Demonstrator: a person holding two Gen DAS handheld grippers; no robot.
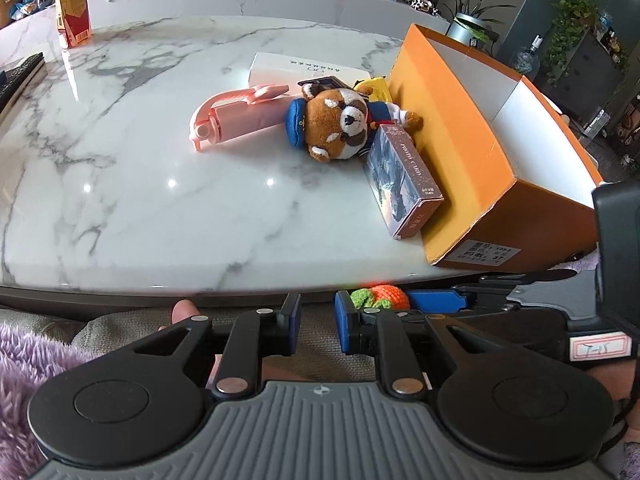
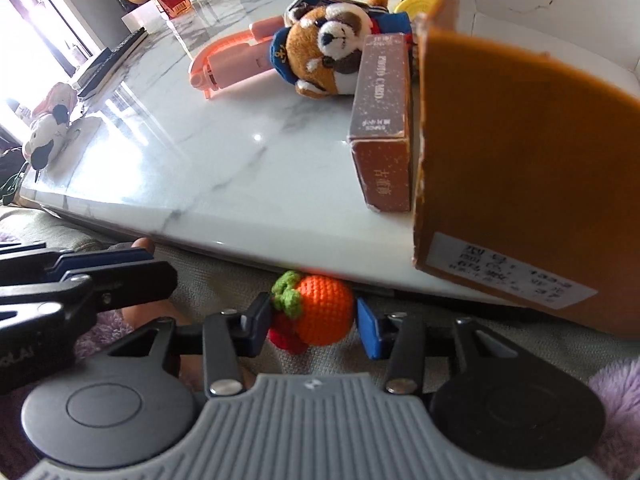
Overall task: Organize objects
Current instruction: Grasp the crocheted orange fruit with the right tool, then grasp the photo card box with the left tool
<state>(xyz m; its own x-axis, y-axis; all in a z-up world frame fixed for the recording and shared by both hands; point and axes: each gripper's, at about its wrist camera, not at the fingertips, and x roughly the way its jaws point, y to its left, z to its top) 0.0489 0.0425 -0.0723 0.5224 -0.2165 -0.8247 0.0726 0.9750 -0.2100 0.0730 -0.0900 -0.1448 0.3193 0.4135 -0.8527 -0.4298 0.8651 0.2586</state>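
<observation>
Crocheted orange (image 2: 325,309) between the right gripper (image 2: 316,322) jaws, below the table edge (image 2: 248,236).
Jaws part-open, flanking it; grip uncertain. Left gripper (image 1: 316,326) nearly closed, empty, alongside.

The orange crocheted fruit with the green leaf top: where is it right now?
In the right wrist view, the orange crocheted fruit sits between the right gripper fingers, below the white marble table edge, left of the orange cardboard box.

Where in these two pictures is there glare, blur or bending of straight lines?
Left wrist view: small bright light spots on the marble table, whose near edge bows from the fisheye lens. Right wrist view: the window side at far left is washed out white, its glare streaks the tabletop, and the near orange box looks soft and swollen.
</observation>
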